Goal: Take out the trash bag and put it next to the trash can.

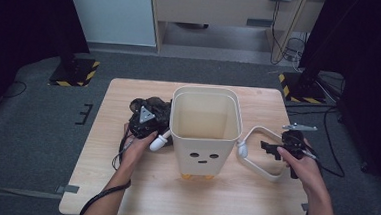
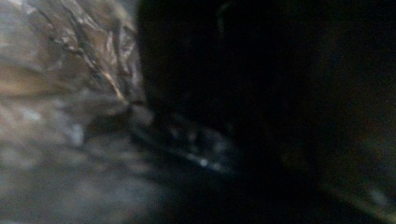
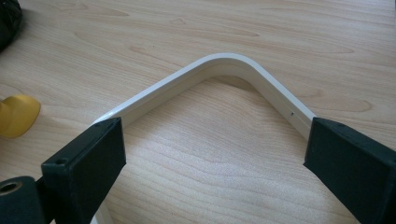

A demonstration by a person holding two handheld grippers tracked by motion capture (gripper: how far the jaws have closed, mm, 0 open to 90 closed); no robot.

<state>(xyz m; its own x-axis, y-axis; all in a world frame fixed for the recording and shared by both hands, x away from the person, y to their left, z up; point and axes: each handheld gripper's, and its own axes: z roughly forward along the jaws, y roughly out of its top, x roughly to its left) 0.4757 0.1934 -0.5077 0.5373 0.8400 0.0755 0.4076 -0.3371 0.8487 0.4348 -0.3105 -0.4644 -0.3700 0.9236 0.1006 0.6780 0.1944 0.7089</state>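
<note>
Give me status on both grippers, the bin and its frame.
Left gripper on the black bag left of the cream bin, jaw state unclear. Right gripper open, straddling the cream frame flat on the table. Nothing blocking.

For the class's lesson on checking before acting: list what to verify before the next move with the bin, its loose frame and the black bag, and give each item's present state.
1. Bin upright on the table: ok.
2. Bin frame lying flat on the table: ok.
3. Right gripper jaws open, wide apart with the frame's corner beyond them: ok.
4. Left gripper at the black bag: ok.
5. Bag actually gripped: cannot tell, the left gripper view is dark and blurred.
</note>
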